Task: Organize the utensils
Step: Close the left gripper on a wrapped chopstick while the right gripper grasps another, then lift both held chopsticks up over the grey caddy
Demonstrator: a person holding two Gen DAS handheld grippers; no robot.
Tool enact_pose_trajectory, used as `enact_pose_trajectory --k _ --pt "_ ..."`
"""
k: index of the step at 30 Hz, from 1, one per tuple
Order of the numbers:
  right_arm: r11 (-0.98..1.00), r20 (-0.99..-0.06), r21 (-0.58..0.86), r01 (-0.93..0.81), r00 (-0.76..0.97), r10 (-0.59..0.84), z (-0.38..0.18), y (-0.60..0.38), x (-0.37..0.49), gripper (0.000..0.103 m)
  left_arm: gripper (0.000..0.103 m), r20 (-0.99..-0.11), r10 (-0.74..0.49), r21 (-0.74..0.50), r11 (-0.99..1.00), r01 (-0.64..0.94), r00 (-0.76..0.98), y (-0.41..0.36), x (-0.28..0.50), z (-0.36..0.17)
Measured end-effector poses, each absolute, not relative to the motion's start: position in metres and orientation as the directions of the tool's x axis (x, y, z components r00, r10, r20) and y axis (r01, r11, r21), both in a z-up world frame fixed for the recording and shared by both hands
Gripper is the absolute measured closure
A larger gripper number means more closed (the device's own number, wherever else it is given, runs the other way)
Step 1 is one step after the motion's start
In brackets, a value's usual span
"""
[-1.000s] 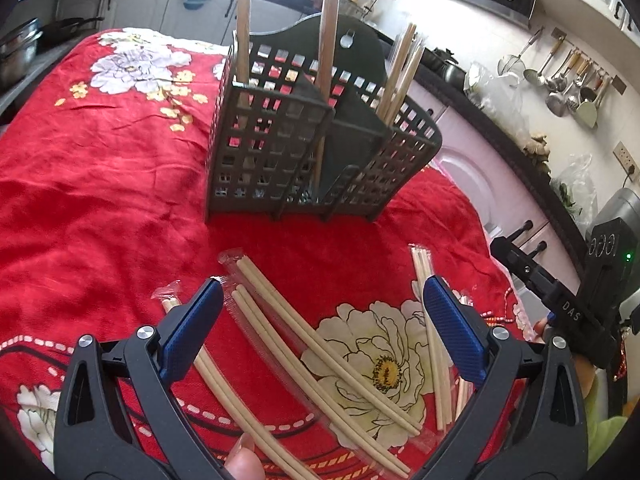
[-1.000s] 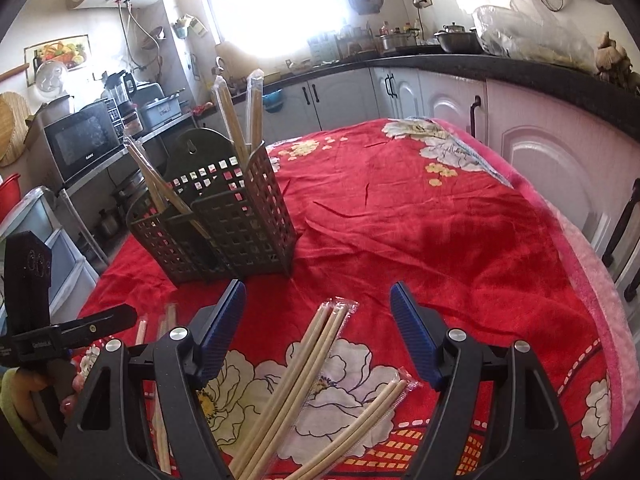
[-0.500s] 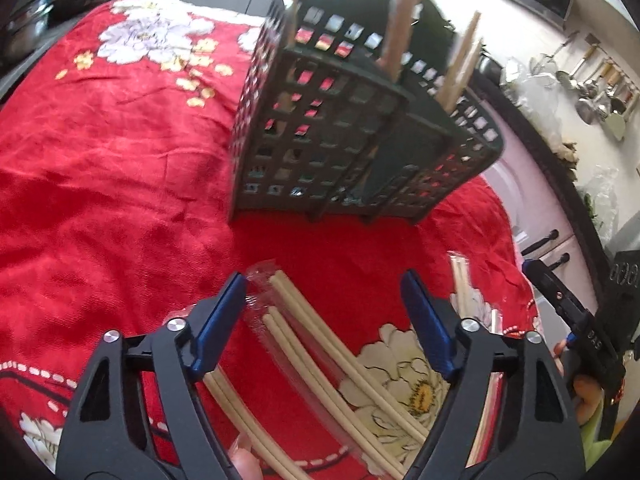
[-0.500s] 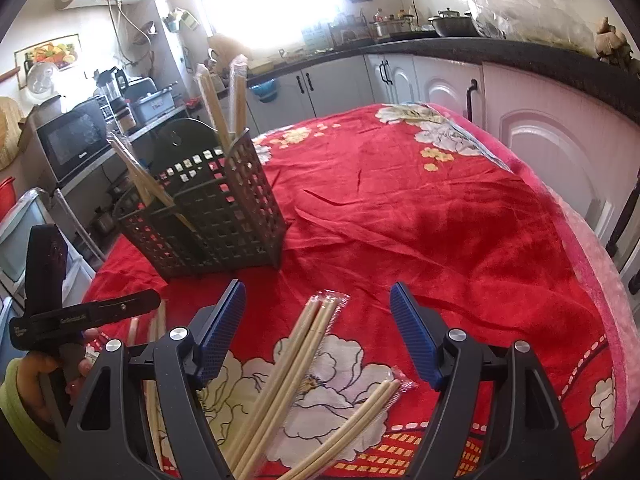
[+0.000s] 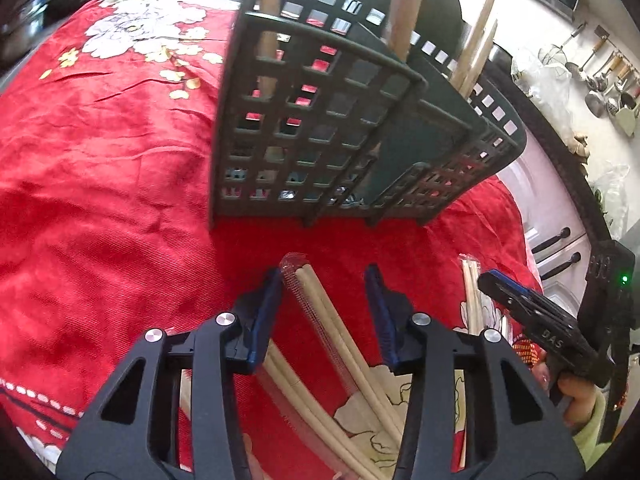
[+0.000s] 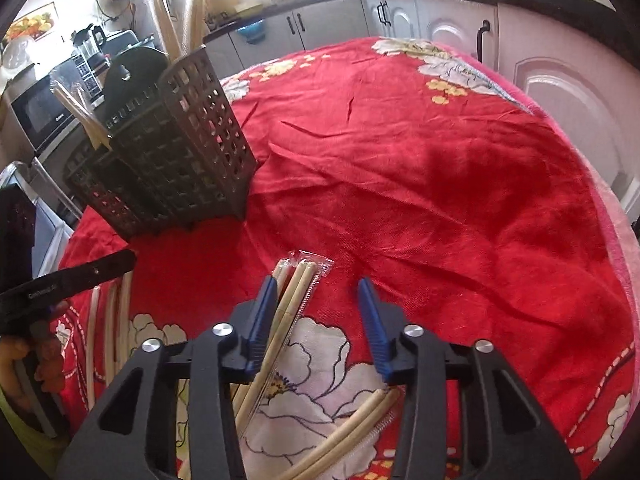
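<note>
Two grippers, left (image 5: 324, 308) and right (image 6: 318, 312), have just been narrowing their half-closed fingers around wrapped chopsticks (image 5: 320, 312) on the counter without pinching yet; next, finish the squeeze and lift toward the basket (image 5: 320, 120) at 12 o'clock.

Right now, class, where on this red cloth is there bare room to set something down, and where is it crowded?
Free: the red cloth from the utensil basket across to the table's far edge. Crowded: the near strip below the basket, where wrapped chopsticks lie scattered and the right gripper and left gripper work.
</note>
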State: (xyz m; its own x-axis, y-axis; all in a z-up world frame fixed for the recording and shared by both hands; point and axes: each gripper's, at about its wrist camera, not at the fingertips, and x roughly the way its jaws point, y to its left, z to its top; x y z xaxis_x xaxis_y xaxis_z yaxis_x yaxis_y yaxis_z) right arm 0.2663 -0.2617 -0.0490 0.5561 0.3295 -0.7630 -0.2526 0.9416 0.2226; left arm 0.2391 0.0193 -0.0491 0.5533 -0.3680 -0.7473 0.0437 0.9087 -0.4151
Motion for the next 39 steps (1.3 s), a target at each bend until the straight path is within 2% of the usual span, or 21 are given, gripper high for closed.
enact_pose_trajectory --k 6,11,13,15,19,20,22,25,39 --pt "0.945 -0.773 0.205 -0.253 0.551 0.315 -0.053 -0.259 0.277 0.069 0.068 -0.755 -0.366 -0.399 0.915 0.061 0.544 0.011 0.246 -0.048" --pt "0.948 -0.783 0.178 -0.263 0.546 0.298 -0.055 -0.256 0.282 0.077 0.068 -0.767 -0.358 -0.385 0.921 0.063 0.533 0.007 0.251 -0.050" --pt "0.945 -0.783 0.195 -0.261 0.539 0.310 -0.055 -0.257 0.284 0.081 0.068 -0.768 -0.357 -0.385 0.921 0.062 0.532 0.007 0.254 -0.050" --pt "0.940 -0.773 0.232 -0.250 0.540 0.335 -0.054 -0.262 0.286 0.088 0.068 -0.769 -0.355 -0.385 0.921 0.059 0.531 0.007 0.257 -0.050" --pt "0.925 -0.745 0.301 -0.231 0.549 0.379 -0.050 -0.271 0.286 0.093 0.068 -0.772 -0.347 -0.374 0.926 0.061 0.532 0.005 0.260 -0.050" --pt "0.918 -0.733 0.325 -0.227 0.553 0.396 -0.048 -0.274 0.286 0.094 0.070 -0.773 -0.342 -0.369 0.927 0.060 0.534 0.004 0.260 -0.050" --pt "0.906 -0.714 0.358 -0.227 0.558 0.422 -0.044 -0.279 0.287 0.094 0.082 -0.776 -0.329 -0.357 0.932 0.056 0.538 0.004 0.261 -0.051" --pt "0.892 -0.690 0.389 -0.230 0.568 0.448 -0.037 -0.282 0.285 0.095 0.093 -0.774 -0.334 -0.363 0.930 0.055 0.538 0.007 0.261 -0.052" --pt "0.864 -0.589 0.421 -0.277 0.641 0.492 0.007 -0.293 0.270 0.096 0.098 -0.662 -0.404 -0.411 0.900 0.145 0.632 0.010 0.236 0.001"
